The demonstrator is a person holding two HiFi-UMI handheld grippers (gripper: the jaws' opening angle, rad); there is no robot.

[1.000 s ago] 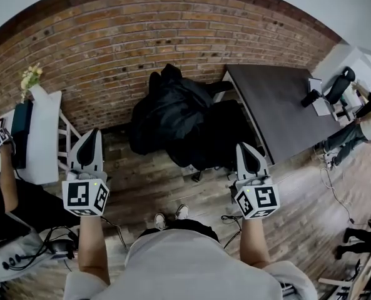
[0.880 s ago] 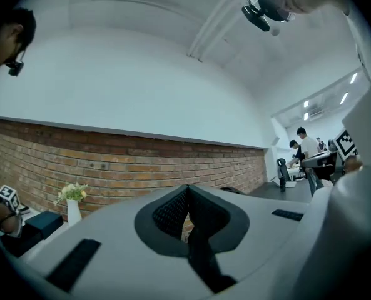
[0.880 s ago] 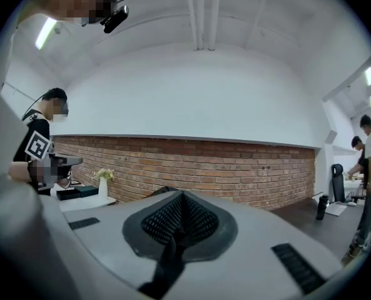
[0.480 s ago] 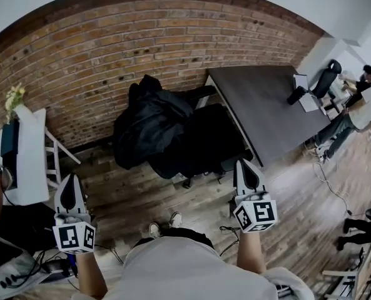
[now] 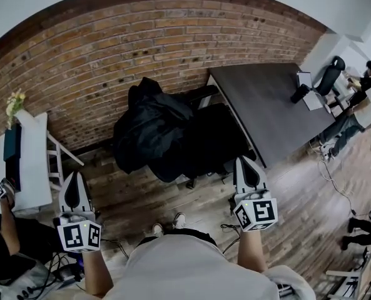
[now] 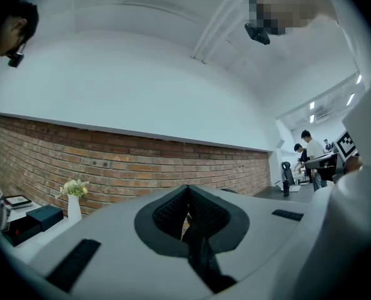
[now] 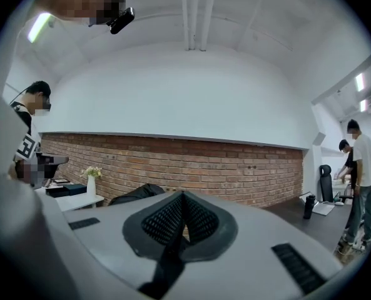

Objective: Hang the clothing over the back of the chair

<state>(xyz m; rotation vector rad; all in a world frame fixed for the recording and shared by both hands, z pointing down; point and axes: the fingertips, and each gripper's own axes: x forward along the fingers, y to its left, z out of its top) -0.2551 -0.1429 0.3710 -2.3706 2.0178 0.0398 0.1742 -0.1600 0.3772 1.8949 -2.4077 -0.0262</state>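
Observation:
A black garment (image 5: 149, 125) lies bunched over the back of a black chair (image 5: 213, 141) that stands against the brick wall. In the right gripper view the garment (image 7: 134, 194) shows as a dark hump just left of the jaws. My left gripper (image 5: 74, 176) is shut and empty, low at the left, well apart from the chair. Nothing sits between the meeting pads of my right gripper (image 5: 245, 161) either; it is shut, just in front of the chair's right side. Both point level at the wall, as the left gripper view (image 6: 186, 200) and right gripper view (image 7: 181, 206) show.
A dark table (image 5: 269, 102) stands right of the chair. A white side table (image 5: 32, 167) with a vase of flowers (image 5: 14, 102) is at the left, with another person's arm (image 5: 9, 220) beside it. People stand at the far right. Cables lie on the wooden floor (image 5: 141, 192).
My left gripper has drawn back, down and to the left, away from the chair. The right gripper has shifted only slightly. The garment stays on the chair back.

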